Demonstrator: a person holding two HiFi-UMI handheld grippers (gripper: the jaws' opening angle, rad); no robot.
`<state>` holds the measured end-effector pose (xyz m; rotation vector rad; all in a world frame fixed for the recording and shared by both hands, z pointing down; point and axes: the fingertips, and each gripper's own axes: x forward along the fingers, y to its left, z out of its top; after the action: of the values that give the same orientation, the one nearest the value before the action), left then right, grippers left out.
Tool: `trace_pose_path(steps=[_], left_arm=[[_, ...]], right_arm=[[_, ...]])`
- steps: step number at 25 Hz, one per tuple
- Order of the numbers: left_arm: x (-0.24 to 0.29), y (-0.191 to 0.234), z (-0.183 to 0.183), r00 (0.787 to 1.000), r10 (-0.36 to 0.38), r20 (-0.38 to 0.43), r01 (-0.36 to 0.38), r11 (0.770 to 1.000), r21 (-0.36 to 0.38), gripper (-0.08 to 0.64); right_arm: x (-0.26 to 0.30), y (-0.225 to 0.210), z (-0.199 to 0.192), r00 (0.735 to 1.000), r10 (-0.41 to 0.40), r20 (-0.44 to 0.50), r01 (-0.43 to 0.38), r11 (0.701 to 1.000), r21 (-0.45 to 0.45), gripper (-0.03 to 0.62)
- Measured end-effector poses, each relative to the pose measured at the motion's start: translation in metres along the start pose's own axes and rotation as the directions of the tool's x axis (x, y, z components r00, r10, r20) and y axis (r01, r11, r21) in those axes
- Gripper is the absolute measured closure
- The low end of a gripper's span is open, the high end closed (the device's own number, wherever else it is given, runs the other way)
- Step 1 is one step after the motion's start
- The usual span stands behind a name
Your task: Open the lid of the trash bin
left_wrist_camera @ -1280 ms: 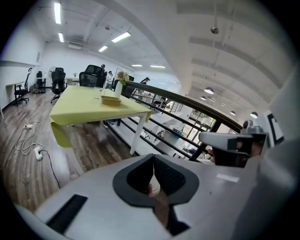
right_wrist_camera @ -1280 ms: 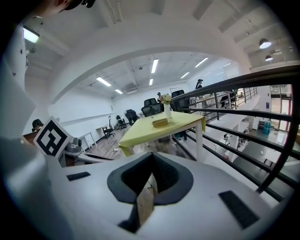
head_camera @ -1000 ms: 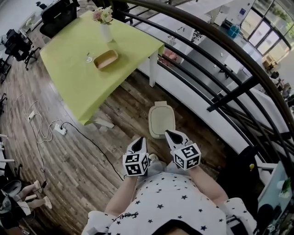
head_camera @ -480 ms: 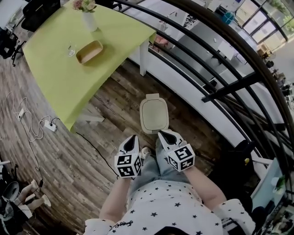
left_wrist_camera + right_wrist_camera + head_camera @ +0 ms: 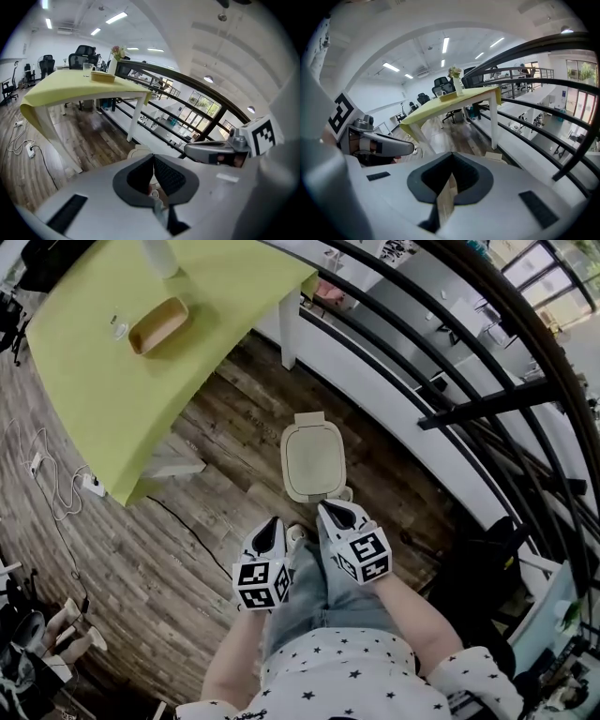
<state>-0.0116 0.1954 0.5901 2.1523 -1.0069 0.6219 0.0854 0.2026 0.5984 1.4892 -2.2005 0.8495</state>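
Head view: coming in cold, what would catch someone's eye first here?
The yellow-green cloth-covered table fills the upper left, with a shallow wooden tray on it. At centre, a cream plastic trash bin, its lid closed, stands on the wood floor just ahead of the left gripper and right gripper, both shut and empty. Black metal railing bars sweep across the right side.

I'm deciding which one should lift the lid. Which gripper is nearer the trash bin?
Right. The right gripper points at the trash bin, its tip just short of the near edge. The left gripper is farther back and off to the left.
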Motion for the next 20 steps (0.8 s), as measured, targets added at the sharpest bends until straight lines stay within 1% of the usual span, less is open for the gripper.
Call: trace_pose_path(steps=[5, 10, 16, 20], left_arm=[[0.016, 0.007, -0.021, 0.999, 0.007, -0.033, -0.007, 1.000, -0.006, 0.545], [0.036, 0.012, -0.035, 0.999, 0.011, -0.043, -0.012, 1.000, -0.015, 0.545], [0.056, 0.025, -0.056, 0.998, 0.019, -0.062, -0.021, 0.999, -0.031, 0.545], [0.069, 0.034, -0.070, 0.997, 0.031, -0.071, -0.034, 0.998, -0.046, 0.545]], right_arm=[[0.017, -0.012, -0.036, 0.999, -0.002, -0.050, 0.003, 1.000, 0.014, 0.598], [0.037, -0.031, -0.073, 0.995, -0.011, -0.102, 0.013, 1.000, 0.019, 0.598], [0.064, -0.046, -0.119, 0.985, -0.015, -0.174, 0.017, 1.000, 0.010, 0.598], [0.082, -0.056, -0.152, 0.975, -0.023, -0.222, 0.029, 0.999, 0.024, 0.598]])
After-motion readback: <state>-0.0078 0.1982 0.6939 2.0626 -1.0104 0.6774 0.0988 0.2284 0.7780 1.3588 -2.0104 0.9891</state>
